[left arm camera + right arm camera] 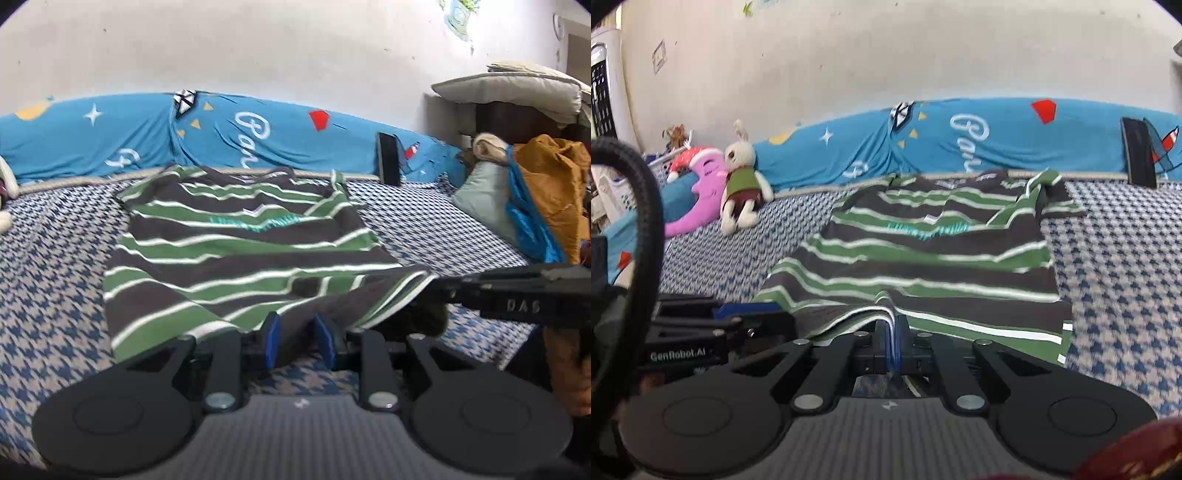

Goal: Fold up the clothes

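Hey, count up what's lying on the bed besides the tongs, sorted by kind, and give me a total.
Striped shirts: 1
Stuffed toys: 2, a rabbit and a pink moon
Dark phone-like slabs propped against the blue cover: 1
Heaps of bundled clothes, too jumbled to count singly: 1
Total: 5

A short-sleeved shirt (236,254) with broad dark grey and green bands split by thin white stripes lies spread on the bed, collar end toward the far blue-covered edge. Teal lettering crosses its chest, too blurred to read. One sleeve is folded in over the body. Its near hem is bunched and lifted off the bed.
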Available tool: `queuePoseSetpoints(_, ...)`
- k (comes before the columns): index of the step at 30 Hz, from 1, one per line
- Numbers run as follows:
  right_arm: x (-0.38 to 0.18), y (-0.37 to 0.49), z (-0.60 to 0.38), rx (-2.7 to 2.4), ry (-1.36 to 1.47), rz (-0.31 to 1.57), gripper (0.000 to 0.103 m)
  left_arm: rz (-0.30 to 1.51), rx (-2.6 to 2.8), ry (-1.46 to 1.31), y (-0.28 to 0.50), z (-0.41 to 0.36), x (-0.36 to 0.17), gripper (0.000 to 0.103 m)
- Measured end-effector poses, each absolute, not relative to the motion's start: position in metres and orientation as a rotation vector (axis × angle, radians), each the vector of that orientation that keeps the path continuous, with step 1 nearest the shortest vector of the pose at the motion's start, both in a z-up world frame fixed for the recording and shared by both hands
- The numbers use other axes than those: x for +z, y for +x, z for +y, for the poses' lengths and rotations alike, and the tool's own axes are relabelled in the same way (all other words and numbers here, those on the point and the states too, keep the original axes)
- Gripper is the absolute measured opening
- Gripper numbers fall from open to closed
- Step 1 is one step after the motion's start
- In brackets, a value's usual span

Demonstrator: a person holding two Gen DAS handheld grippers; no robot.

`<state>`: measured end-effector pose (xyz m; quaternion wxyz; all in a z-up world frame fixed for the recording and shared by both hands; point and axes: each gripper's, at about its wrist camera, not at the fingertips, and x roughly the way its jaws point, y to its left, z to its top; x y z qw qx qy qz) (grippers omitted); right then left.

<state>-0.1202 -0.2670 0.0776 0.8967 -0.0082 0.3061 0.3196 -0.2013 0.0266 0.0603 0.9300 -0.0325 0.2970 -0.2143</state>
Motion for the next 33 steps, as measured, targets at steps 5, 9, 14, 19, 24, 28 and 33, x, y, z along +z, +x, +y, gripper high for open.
queuePoseSetpoints(5, 0.069, -0.131, -0.266, 0.675, -0.055, 0.686, 0.006, 0.618, -0.485, -0.044, -0.21, 0.022, 0.057, 0.045)
queuePoseSetpoints(9, 0.064, -0.138, -0.268, 0.694, -0.066, 0.72, 0.006, 0.604, -0.492, -0.051, -0.213, 0.022, 0.059, 0.059)
queuePoseSetpoints(14, 0.062, -0.142, -0.283, 0.667, -0.008, 0.744, 0.007, 0.6, -0.432, -0.104, -0.208, 0.033, 0.06, 0.084)
queuePoseSetpoints(19, 0.061, -0.135, -0.309, 0.505, 0.109, 0.745, 0.012, 0.594, -0.344, -0.165, -0.2, 0.047, 0.062, 0.087)
queuePoseSetpoints(24, 0.051, -0.112, -0.337, 0.29, 0.264, 0.802, 0.016, 0.618, -0.208, -0.241, -0.189, 0.066, 0.057, 0.088)
queuePoseSetpoints(28, 0.045, -0.101, -0.348, 0.236, 0.367, 0.835, 0.022, 0.63, -0.129, -0.315, -0.182, 0.083, 0.052, 0.093)
queuePoseSetpoints(33, 0.037, -0.088, -0.342, 0.222, 0.407, 0.872, 0.025, 0.637, -0.088, -0.389, -0.177, 0.096, 0.046, 0.096)
